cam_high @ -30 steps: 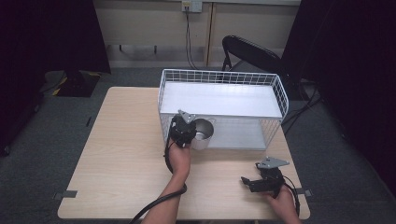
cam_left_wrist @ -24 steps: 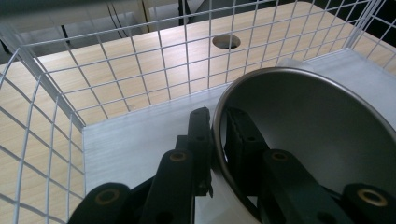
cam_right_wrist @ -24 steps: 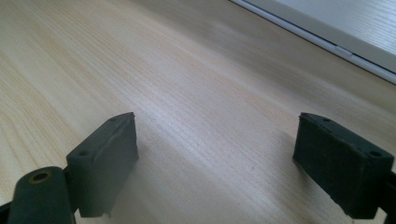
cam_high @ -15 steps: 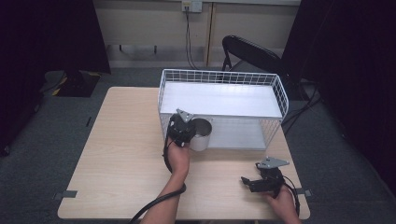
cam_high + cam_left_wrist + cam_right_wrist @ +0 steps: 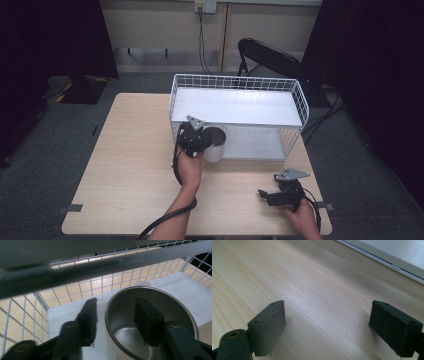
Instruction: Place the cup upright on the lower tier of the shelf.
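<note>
A shiny metal cup (image 5: 215,145) stands upright at the front left opening of a white wire rack (image 5: 235,80), on its white lower floor (image 5: 175,282). My left gripper (image 5: 208,139) is at the cup's near side. In the left gripper view the cup (image 5: 127,338) sits between the jaws of the left gripper (image 5: 115,315): one jaw is outside the rim, the other inside. Both stand a little off the cup's wall, so the gripper is open. My right gripper (image 5: 265,196) rests low over the table's front right, open, with bare wood between the jaws of the right gripper (image 5: 327,325).
The rack has a white sheet on top and a thick wire bar (image 5: 75,272) across its opening just above my left gripper. The light wooden table (image 5: 130,150) stretches to the left and front. A black chair (image 5: 270,55) stands behind the rack.
My left gripper has pushed the cup slightly farther into the rack's opening, and the cup has gone from tilted to upright. The right gripper has stayed put.
</note>
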`<state>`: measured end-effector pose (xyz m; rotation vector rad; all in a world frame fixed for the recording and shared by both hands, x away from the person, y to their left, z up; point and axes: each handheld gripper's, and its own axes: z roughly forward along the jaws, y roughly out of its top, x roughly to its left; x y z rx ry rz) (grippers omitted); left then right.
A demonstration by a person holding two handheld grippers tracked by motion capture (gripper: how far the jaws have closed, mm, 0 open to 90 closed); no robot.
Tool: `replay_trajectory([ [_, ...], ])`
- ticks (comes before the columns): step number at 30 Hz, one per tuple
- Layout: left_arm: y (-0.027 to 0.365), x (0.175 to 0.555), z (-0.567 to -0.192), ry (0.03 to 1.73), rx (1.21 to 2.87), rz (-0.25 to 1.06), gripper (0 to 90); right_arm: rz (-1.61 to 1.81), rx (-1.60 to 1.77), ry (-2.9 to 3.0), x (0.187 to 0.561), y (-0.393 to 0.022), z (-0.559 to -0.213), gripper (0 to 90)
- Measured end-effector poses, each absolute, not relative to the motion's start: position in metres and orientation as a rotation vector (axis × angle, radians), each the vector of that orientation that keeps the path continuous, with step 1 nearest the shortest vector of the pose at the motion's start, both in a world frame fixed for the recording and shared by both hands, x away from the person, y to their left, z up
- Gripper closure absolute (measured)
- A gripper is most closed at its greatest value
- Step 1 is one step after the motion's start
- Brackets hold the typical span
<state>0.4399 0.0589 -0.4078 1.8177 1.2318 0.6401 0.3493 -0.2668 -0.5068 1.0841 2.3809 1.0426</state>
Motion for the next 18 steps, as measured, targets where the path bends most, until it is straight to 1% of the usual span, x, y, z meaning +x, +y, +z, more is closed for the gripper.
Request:
replay_trajectory([
  [3,0.063,0.437,-0.405,1.224,1.808,0.625,46.3,1.043,1.084,2.381,0.349,-0.267,-0.507,12.6],
  [7,0.066,0.434,-0.401,1.204,1.821,0.596,42.2,1.042,1.084,2.381,0.349,-0.267,-0.507,12.6],
  [12,0.067,0.428,-0.398,1.175,1.832,0.572,39.8,1.042,1.084,2.381,0.349,-0.267,-0.507,12.6],
  [18,0.070,0.422,-0.392,1.154,1.833,0.536,39.4,1.042,1.084,2.381,0.349,-0.267,-0.507,12.6],
])
